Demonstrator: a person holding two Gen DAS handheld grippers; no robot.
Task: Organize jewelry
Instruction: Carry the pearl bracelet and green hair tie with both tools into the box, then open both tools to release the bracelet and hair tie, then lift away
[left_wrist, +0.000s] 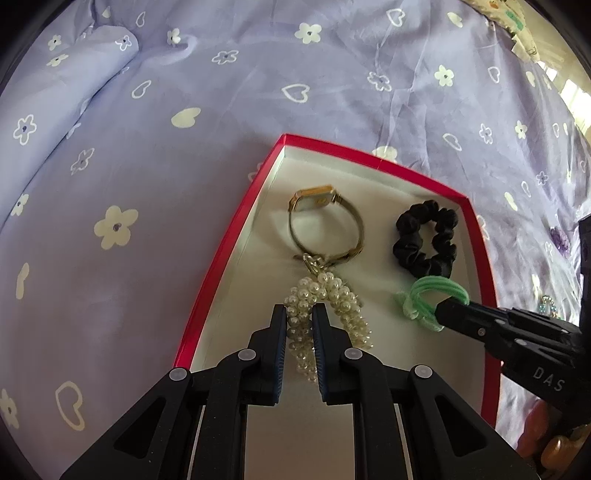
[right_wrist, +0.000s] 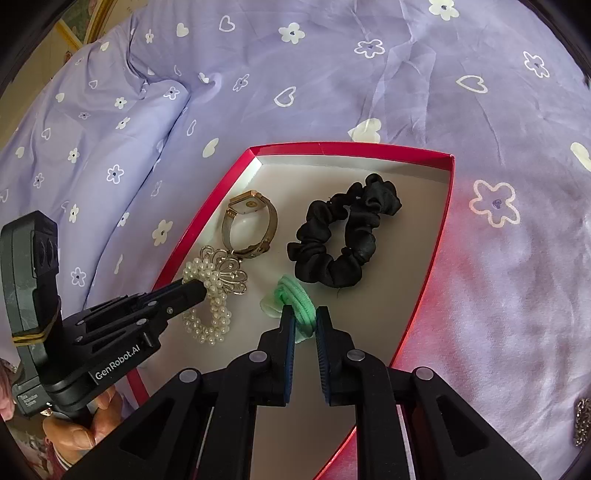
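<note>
Lilac cotton bedsheet (left_wrist: 155, 155) with white flowers and hearts across the whole left wrist view; red-rimmed shallow box (left_wrist: 229, 221) with a pale floor at centre and lower right. Inside, toward the upper middle of the box: gold watch (left_wrist: 325, 225) standing on its band. Just right of it: black scrunchie (left_wrist: 424, 240). Below the watch, touching its clasp: pearl bracelet (left_wrist: 332, 306) with a small gold charm at its top. At bottom centre: left gripper (left_wrist: 300, 314), jaws nearly together and pinching one strand of the pearl bracelet between the blue pads. At right: right gripper (left_wrist: 448, 308) reaching in from the frame's edge, tips on the green hair tie (left_wrist: 432, 295) just below the scrunchie

Same lilac sheet in the right wrist view, box rim (right_wrist: 207, 218) running from lower left to upper right. Watch (right_wrist: 251, 225) left of centre, scrunchie (right_wrist: 343, 236) at centre, well inside the box. Bottom centre: right gripper (right_wrist: 305, 317), jaws narrowly parted, hair tie (right_wrist: 299, 299) caught between the pads, part of its loop lying on the box floor. At left: left gripper (right_wrist: 195, 291) closed on the pearl bracelet (right_wrist: 210, 314), gold butterfly charm (right_wrist: 229, 273) beside its tip. Lower left corner: fingers of a hand (right_wrist: 85, 432) around the left handle
</note>
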